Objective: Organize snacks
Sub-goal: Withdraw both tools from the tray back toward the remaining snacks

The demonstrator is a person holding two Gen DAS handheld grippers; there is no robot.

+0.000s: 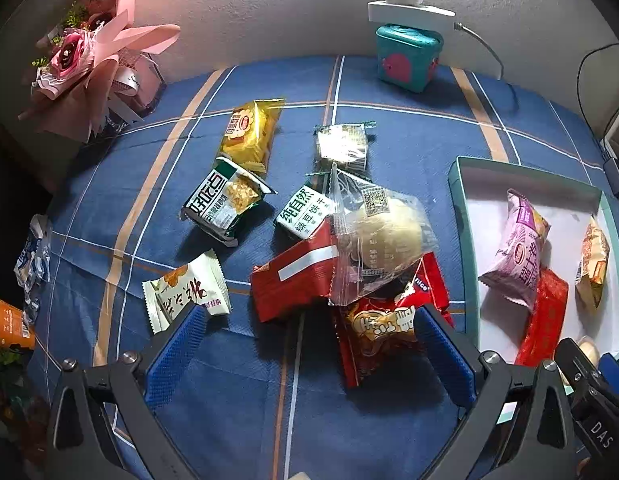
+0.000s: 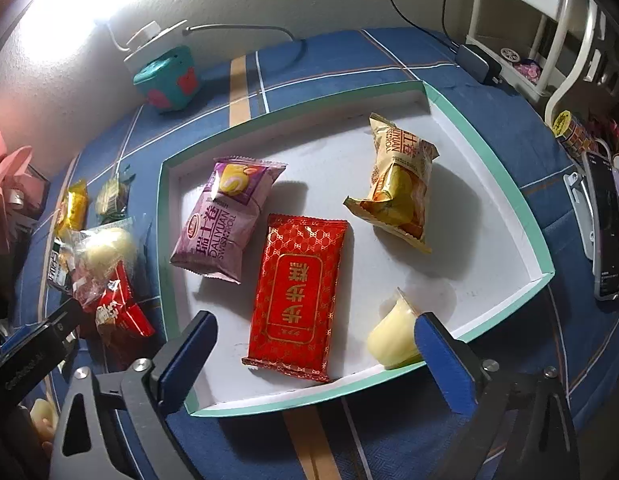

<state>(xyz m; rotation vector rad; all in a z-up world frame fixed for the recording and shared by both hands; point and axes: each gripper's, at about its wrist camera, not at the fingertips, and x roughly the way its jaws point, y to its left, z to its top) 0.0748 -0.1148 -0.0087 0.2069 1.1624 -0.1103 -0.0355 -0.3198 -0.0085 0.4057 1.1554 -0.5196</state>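
My left gripper is spread wide, nothing pinched, its right pad beside a dark red snack packet on the blue plaid cloth. Above that sits a heap: a clear-wrapped pale bun atop a plain red packet. My right gripper gapes too, empty, straddling the red-and-gold packet lying flat in the teal-rimmed box, a yellow jelly cup at its right pad.

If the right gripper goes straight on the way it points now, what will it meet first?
Most likely the red packet lying flat in the tray, which sits between the open fingers of the right gripper. Depth is unclear.
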